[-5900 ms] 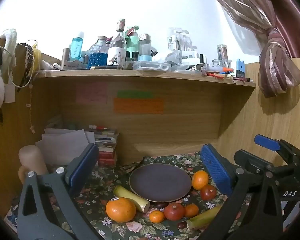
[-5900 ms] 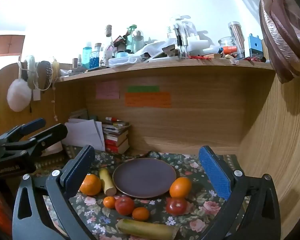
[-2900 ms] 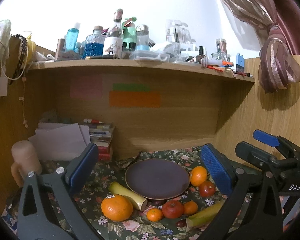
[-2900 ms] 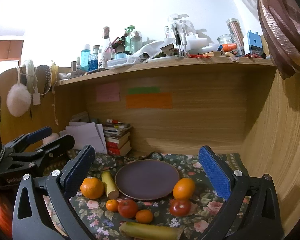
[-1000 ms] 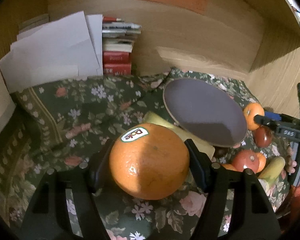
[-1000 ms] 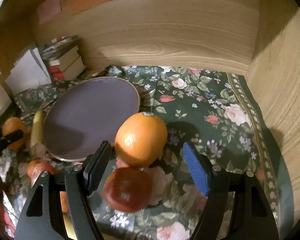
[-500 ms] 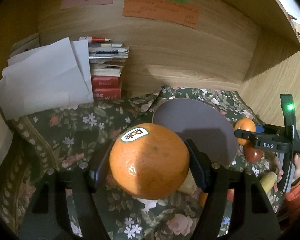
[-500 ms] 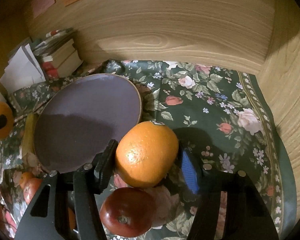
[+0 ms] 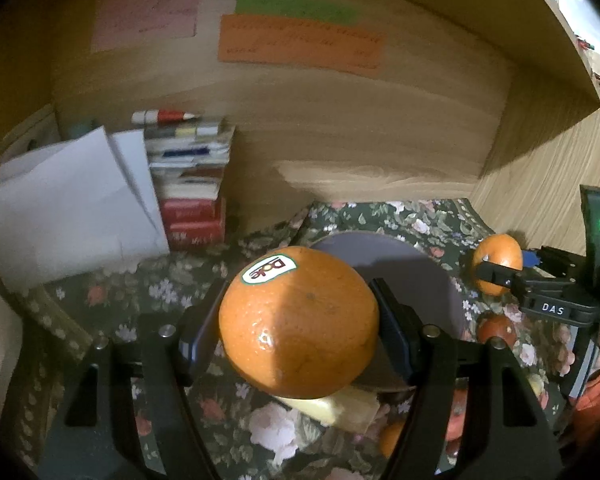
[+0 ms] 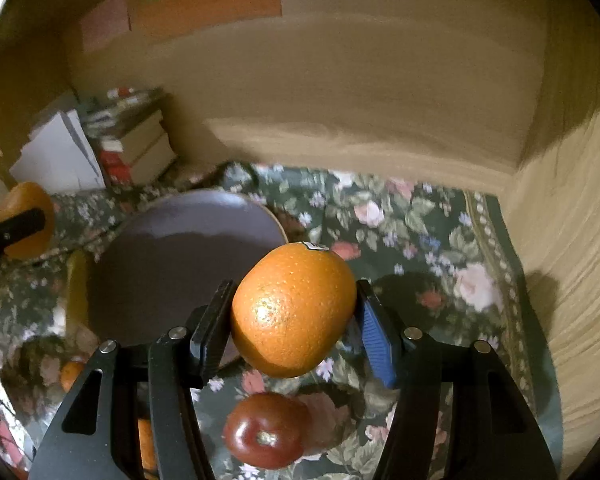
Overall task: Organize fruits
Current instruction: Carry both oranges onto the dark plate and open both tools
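Note:
My left gripper (image 9: 298,320) is shut on a large orange with a Dole sticker (image 9: 300,322) and holds it above the cloth, in front of the dark round plate (image 9: 428,276). My right gripper (image 10: 294,316) is shut on a second orange (image 10: 294,310) and holds it above the cloth at the plate's right rim (image 10: 172,248). The right gripper with its orange (image 9: 498,262) shows at the right in the left wrist view. The left gripper's orange (image 10: 26,220) shows at the far left in the right wrist view.
On the floral cloth (image 10: 420,240) lie a red tomato (image 10: 266,430), a small tangerine (image 10: 71,374), a pale banana-like fruit (image 9: 332,406) and another tomato (image 9: 496,328). Stacked books (image 9: 192,184) and white papers (image 9: 68,204) stand at back left. Wooden walls close the back and right.
Both grippers have risen with their oranges, lifting them off the cloth. The right gripper closed on its orange over the last second; earlier both were open and far back from the fruit.

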### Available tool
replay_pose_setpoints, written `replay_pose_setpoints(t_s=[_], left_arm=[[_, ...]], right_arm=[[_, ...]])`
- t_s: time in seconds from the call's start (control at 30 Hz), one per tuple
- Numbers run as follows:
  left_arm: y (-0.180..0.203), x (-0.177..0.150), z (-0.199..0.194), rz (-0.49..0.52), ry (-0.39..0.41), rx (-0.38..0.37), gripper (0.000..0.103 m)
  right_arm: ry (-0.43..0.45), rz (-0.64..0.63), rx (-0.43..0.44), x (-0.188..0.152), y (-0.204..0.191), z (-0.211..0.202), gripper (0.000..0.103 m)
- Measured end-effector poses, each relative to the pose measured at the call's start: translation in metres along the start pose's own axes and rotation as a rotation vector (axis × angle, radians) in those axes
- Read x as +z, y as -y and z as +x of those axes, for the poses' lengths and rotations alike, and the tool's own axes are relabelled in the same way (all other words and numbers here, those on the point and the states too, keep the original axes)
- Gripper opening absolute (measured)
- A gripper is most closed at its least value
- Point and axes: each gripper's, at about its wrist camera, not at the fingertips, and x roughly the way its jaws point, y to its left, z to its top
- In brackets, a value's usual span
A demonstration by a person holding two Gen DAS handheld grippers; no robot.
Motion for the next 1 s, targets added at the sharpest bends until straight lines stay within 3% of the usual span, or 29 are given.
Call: replay_pose_setpoints(t_s=[0.5, 1.0], left_arm=[[0.018, 0.028, 0.030, 0.022, -0.016, -0.009, 0.070], [0.016, 0.032, 0.101, 0.022, -0.188, -0.024, 0.070]], right_arm=[[0.054, -0.109, 0.077, 0.032, -0.041, 0.005, 0.056], [-0.151, -0.156, 0.141, 0.043, -0.047, 0.076, 0.056]])
